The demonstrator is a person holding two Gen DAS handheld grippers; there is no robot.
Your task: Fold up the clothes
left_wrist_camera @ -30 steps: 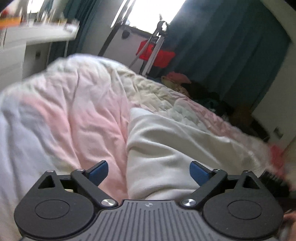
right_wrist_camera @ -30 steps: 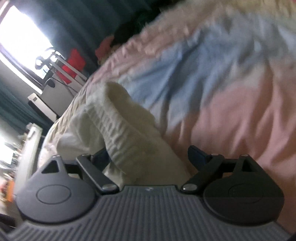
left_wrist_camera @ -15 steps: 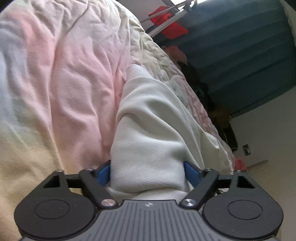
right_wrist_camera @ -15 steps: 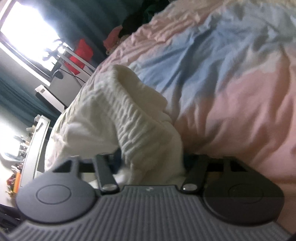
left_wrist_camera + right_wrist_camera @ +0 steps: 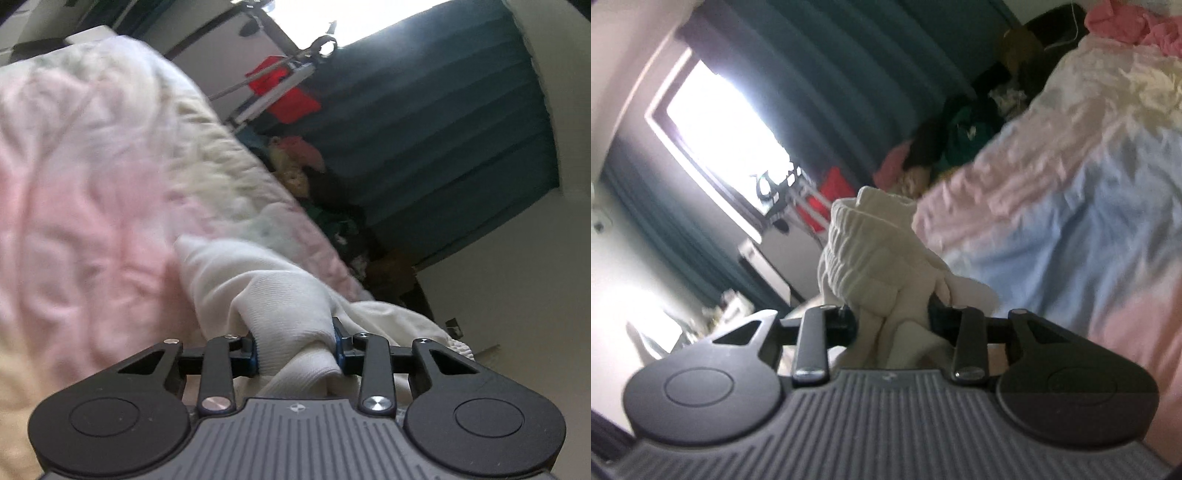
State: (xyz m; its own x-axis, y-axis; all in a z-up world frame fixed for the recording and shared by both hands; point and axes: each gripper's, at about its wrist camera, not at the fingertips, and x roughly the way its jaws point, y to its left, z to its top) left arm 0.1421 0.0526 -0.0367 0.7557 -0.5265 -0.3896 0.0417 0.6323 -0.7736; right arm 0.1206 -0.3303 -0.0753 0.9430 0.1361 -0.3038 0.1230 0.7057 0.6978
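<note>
A cream white knit garment (image 5: 266,288) lies bunched on the bed. My left gripper (image 5: 295,350) is shut on a fold of it, with cloth pinched between the blue pads. In the right wrist view the same garment (image 5: 871,254) shows its ribbed band standing up. My right gripper (image 5: 892,321) is shut on that bunched part and holds it lifted above the bedding. Most of the garment's shape is hidden by the folds.
A quilt in pink, cream and pale blue (image 5: 85,192) (image 5: 1089,206) covers the bed. Beyond it hang dark teal curtains (image 5: 443,129), a drying rack with red cloth (image 5: 284,92) and a pile of clothes (image 5: 964,125). A bright window (image 5: 724,122) is at left.
Both grippers went from open around the garment to shut on it. Both have lifted and tilted, pulling the cloth up off the quilt.
</note>
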